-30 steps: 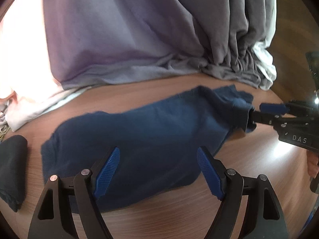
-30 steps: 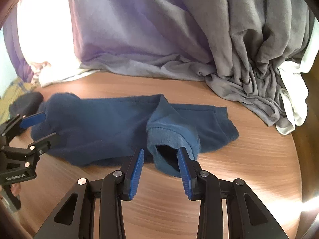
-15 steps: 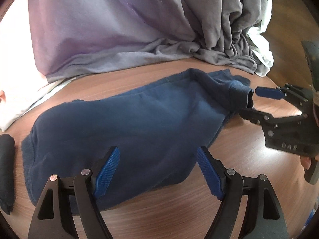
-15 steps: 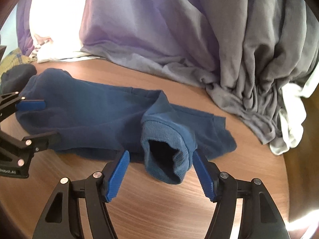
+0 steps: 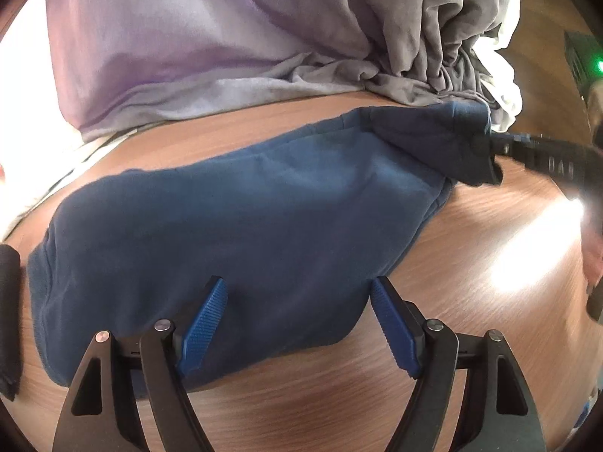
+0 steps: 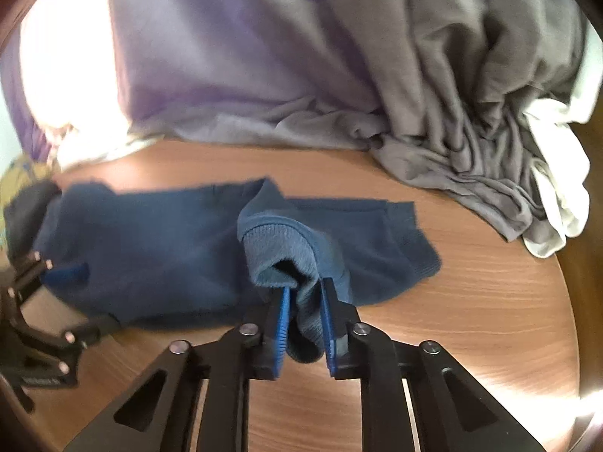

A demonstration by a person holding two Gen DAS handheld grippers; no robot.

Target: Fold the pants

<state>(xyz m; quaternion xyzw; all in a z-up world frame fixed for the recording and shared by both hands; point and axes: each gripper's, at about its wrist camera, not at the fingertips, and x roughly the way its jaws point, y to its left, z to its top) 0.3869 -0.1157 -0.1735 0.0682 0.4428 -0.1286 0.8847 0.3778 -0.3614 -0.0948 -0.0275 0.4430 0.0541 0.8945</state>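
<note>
Right gripper [image 6: 304,320] clamping cuff [image 6: 279,248]; left gripper [image 5: 299,324] hovering, jaws apart, over pants [image 5: 226,226] (lying lengthwise on bench [image 5: 490,245]). Folding barely beginning.

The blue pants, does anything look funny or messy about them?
A little. One leg end of the blue pants is bunched up with its ribbed cuff gaping open, pinched in the right gripper, so the pants don't lie flat. Behind them a rumpled grey cloth spills onto the wooden table.
</note>
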